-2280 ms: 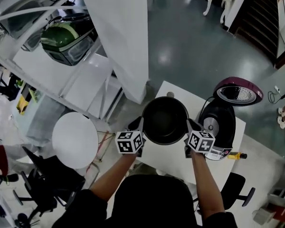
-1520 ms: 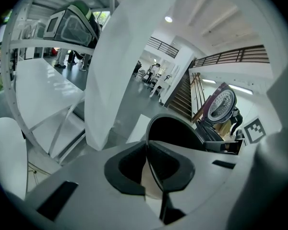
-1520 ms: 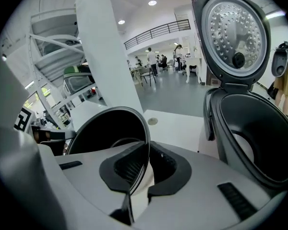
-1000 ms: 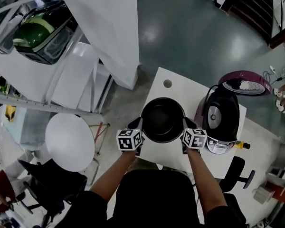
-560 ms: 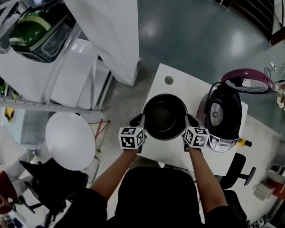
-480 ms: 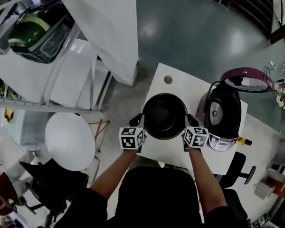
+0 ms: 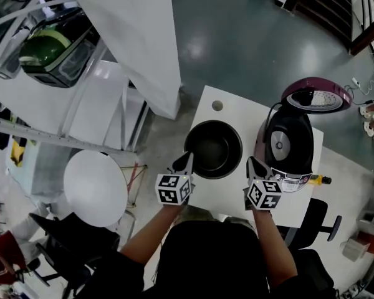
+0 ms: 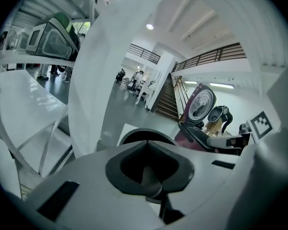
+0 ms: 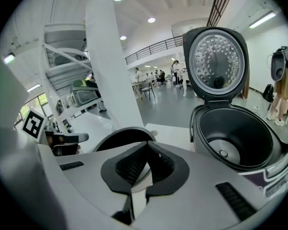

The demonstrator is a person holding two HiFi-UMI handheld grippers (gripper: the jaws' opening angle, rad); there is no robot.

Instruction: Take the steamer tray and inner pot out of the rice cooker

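Note:
The black inner pot [image 7: 213,148] stands empty on the white table [image 7: 237,114], left of the open rice cooker [image 7: 288,145]. The cooker's cavity [image 9: 240,138] is empty and its lid [image 9: 216,63] stands upright. My left gripper [image 7: 188,157] hovers just short of the pot's near left rim [image 8: 134,134], clear of it. My right gripper [image 7: 252,162] hangs off the near right side, between pot and cooker. Both pairs of jaws have just been closing and now meet with nothing between them.
A small round hole [image 7: 217,105] sits at the table's far corner. White shelving with a green-topped appliance [image 7: 50,52] stands to the left. A round white stool [image 7: 95,187] is beside the table, and a black chair [image 7: 315,220] at its right.
Both grippers have let go of the pot's rim, drawn back toward me and lifted. The pot stays on the table. Their jaws have gone shut on nothing.

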